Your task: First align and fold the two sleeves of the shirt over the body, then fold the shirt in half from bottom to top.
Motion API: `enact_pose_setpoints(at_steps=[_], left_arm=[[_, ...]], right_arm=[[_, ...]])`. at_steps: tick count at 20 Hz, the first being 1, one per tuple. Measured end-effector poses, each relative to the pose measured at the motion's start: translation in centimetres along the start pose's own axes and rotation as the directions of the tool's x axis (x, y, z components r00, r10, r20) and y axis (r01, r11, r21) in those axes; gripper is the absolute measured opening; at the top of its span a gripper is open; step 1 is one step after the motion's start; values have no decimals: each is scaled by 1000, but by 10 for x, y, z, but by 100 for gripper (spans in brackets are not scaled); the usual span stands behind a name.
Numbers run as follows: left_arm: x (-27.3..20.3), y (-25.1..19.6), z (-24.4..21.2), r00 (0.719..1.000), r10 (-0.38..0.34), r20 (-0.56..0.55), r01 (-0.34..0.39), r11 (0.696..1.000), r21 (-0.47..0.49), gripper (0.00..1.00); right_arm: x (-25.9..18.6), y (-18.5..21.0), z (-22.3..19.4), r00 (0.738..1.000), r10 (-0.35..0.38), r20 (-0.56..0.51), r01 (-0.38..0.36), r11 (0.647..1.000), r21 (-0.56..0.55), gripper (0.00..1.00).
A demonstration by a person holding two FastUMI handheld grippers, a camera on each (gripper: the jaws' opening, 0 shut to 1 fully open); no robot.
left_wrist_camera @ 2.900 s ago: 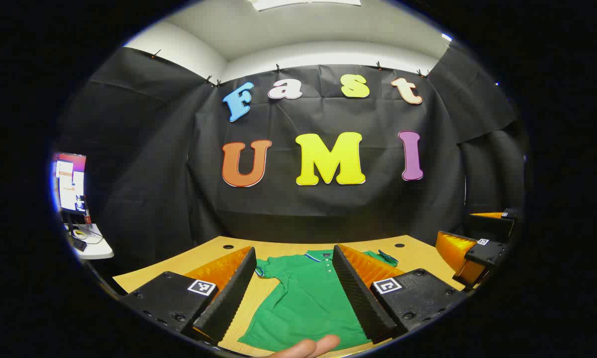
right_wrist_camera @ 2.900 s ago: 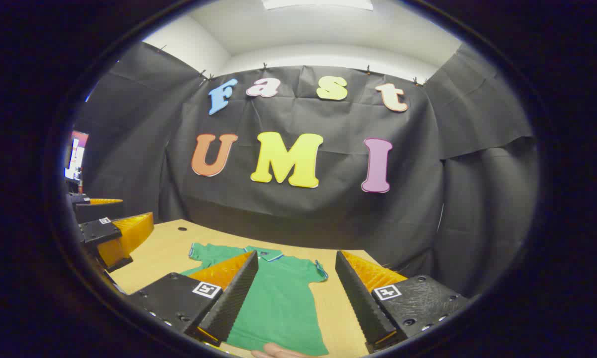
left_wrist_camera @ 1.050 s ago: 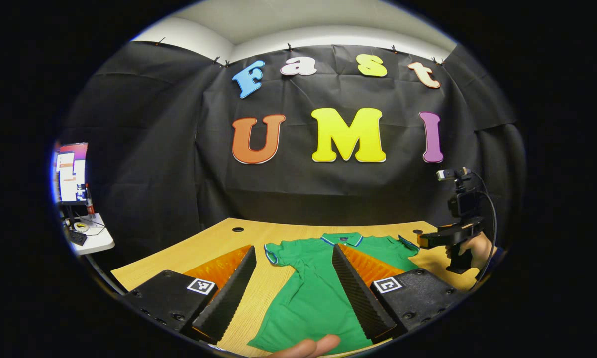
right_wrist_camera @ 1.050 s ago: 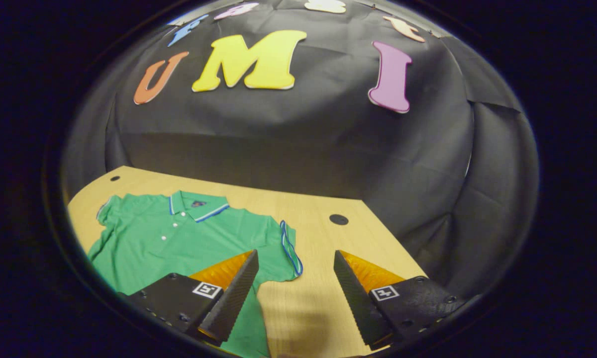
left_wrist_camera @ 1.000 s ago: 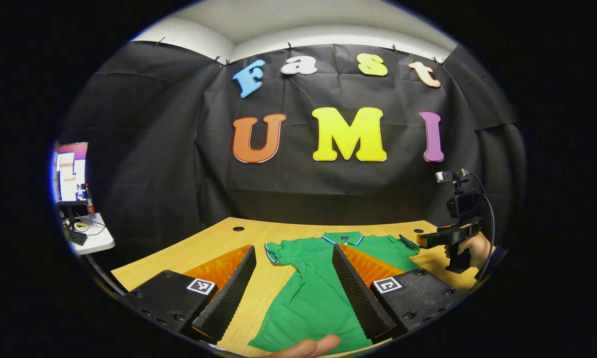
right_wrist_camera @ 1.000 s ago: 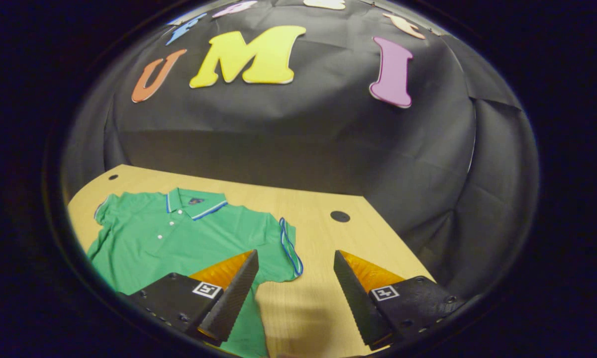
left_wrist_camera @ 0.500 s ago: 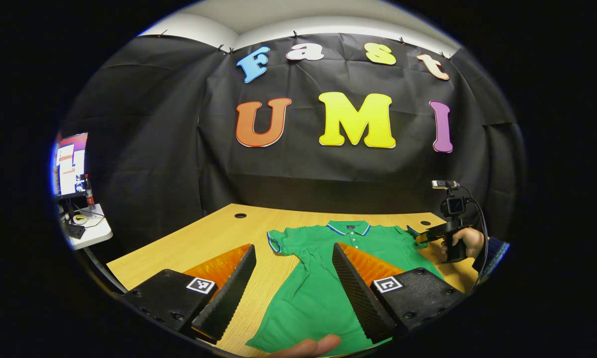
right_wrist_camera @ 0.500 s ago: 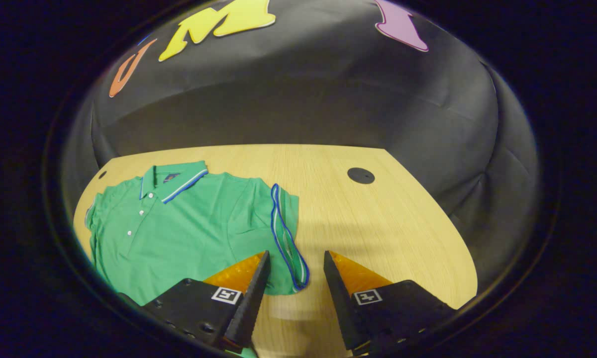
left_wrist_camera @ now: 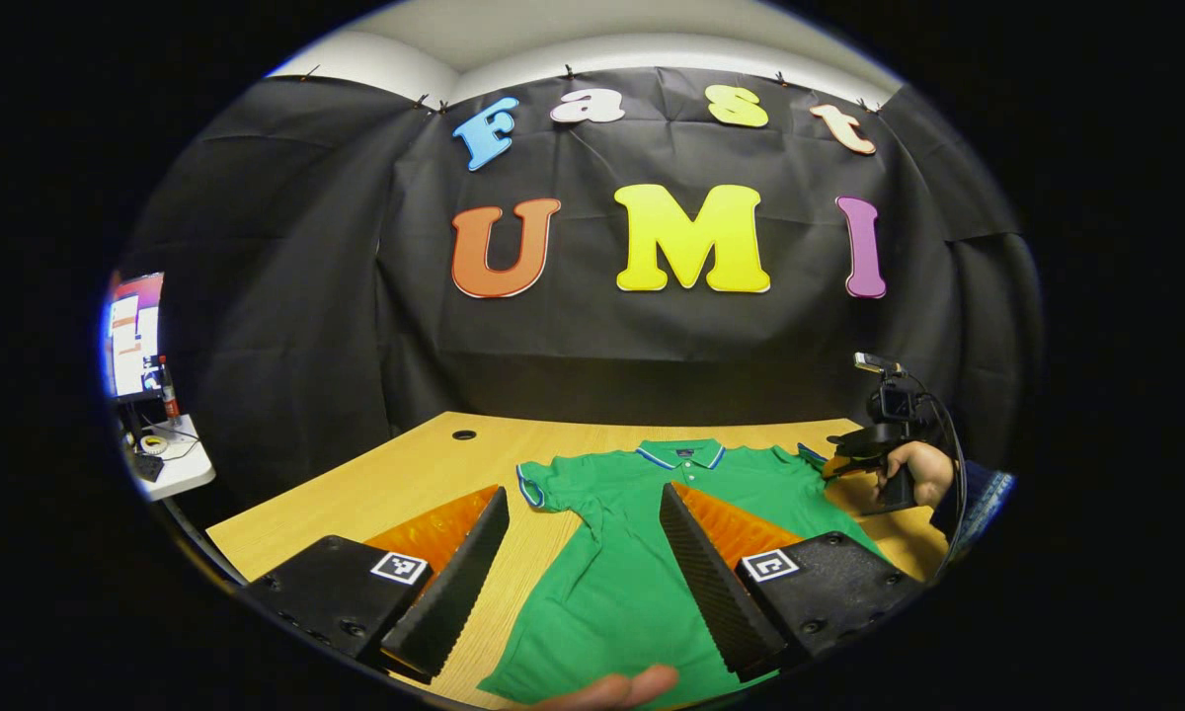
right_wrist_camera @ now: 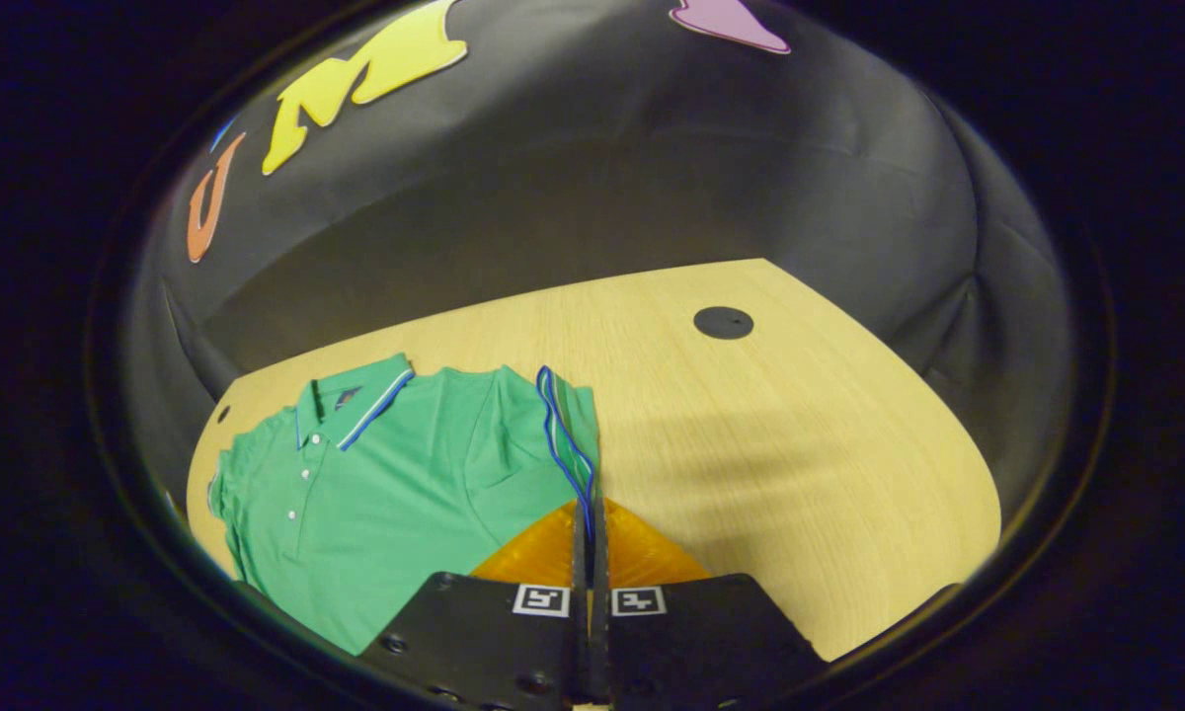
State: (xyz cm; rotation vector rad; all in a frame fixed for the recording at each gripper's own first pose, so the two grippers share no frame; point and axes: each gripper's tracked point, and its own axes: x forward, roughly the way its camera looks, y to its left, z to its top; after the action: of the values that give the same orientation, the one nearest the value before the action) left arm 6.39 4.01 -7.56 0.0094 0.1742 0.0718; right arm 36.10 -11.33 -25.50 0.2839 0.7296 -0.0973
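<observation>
The table [right_wrist_camera: 800, 415] carries the green shirt [right_wrist_camera: 395, 474] spread flat, collar toward the far edge and hem toward the near edge, both sleeves lying out to the sides, so no fold is made yet; what has changed within the last half second is the right gripper [right_wrist_camera: 589, 513], whose fingers were spread beside the right sleeve [right_wrist_camera: 568, 420] and are now pressed together on its blue-trimmed cuff, which stands up a little between them; that reads as the grasp for the first sleeve fold being set, the next move likely a lift and carry across the body; the left gripper [left_wrist_camera: 583, 553] hovers spread wide above the near edge over the shirt's lower half, gripping nothing, the left sleeve [left_wrist_camera: 543, 484] untouched; the table around the shirt is bare save a round cable hole [right_wrist_camera: 723, 322] near the far right corner, well apart from the cloth; a side table [left_wrist_camera: 173, 464] with a monitor [left_wrist_camera: 133, 331] stands off beyond the left edge, hindering nothing.
</observation>
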Motion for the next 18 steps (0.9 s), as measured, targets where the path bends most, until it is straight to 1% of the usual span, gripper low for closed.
enact_pose_setpoints(at_steps=[2,4,7,9,13,14,17,18], left_arm=[[-1,6,3,1000,9,8,-9,1000,-10,99],[-2,10,5,1000,15,8,-14,1000,-26,99],[-4,22,9,999,38,13,-38,999,-34,99],[-7,27,14,999,47,22,-46,998,-44,99],[-8,31,18,999,39,36,-36,997,-64,100],[-7,32,17,999,39,32,-37,997,-68,99],[-6,39,16,998,51,26,-49,996,-73,99],[-5,42,16,998,58,27,-56,996,-75,99]], right_arm=[[-13,3,16,999,4,40,-4,1000,2,1],[-29,10,24,998,5,65,-4,1000,-21,1],[-43,33,34,995,10,101,1,995,-103,1],[-48,57,35,993,42,107,-27,990,-139,1],[-40,96,26,994,58,88,-41,983,-181,1],[-37,107,21,995,69,76,-54,981,-185,1],[-29,135,7,994,106,39,-98,981,-166,0],[-26,143,4,992,119,30,-113,981,-156,3]])
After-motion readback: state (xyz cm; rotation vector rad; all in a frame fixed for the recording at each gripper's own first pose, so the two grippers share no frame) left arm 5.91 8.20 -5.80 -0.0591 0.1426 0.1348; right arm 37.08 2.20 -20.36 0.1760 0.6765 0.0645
